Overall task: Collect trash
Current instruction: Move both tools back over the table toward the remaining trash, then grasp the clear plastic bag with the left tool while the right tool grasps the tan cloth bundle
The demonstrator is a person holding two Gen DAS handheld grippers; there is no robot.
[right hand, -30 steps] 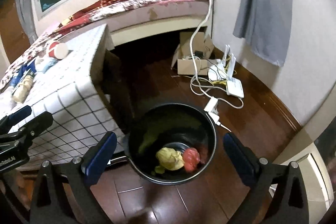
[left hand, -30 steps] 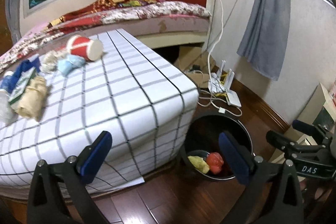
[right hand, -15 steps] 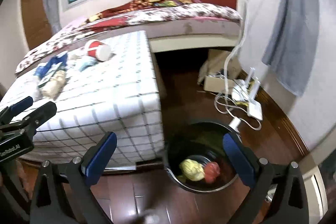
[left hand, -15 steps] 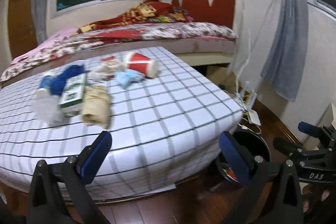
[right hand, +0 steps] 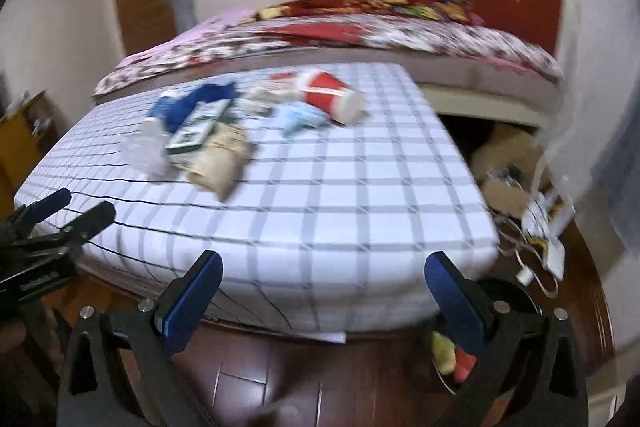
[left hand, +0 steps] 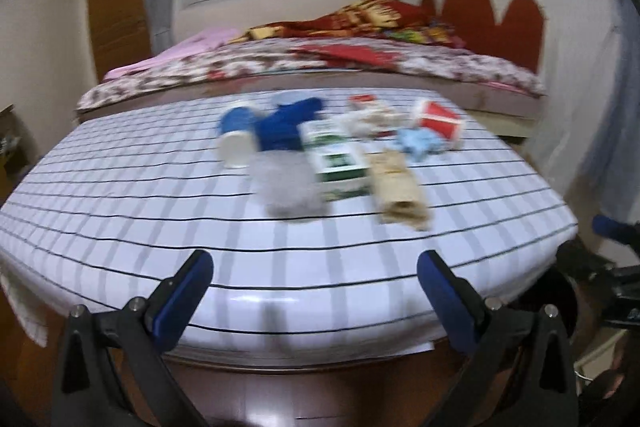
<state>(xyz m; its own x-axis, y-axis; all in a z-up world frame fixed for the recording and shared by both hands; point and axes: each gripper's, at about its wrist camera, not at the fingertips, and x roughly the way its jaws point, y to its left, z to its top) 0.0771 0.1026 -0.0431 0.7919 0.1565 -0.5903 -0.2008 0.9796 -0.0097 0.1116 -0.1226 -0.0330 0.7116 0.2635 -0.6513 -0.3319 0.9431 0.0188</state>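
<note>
- Blue pads up front in the left wrist view: your left gripper (left hand: 314, 281) hangs with jaws spread wide and nothing between them, just short of the near edge of the checked table (left hand: 120, 211).
- The trash sits in a cluster past the middle of the table, toward the far edge: a tan paper bag (left hand: 398, 189) nearest you, its long axis running roughly away from you, a green carton (left hand: 338, 163) touching its left side, a clear plastic wad (left hand: 286, 187) left of that.
- Further back: a blue bottle (left hand: 236, 133), blue cloth (left hand: 286, 125), a pale blue wad (left hand: 418, 143), and a red cup (left hand: 438, 121) lying on its side near the far right corner.
- From these jaws the tan paper bag lies ahead and slightly right.
- Right wrist view now: your right gripper (right hand: 324, 287) is also wide open and empty, at the near edge.
- Here the tan paper bag (right hand: 220, 163) lies ahead and left, the red cup (right hand: 330, 97) tipped over straight ahead, mouth pointing right.
- The black bin (right hand: 516, 303) sits on the floor below the near right corner, a yellow scrap and a red scrap inside.
- My read: the left gripper is closer to the bag, the right to the cup.
</note>
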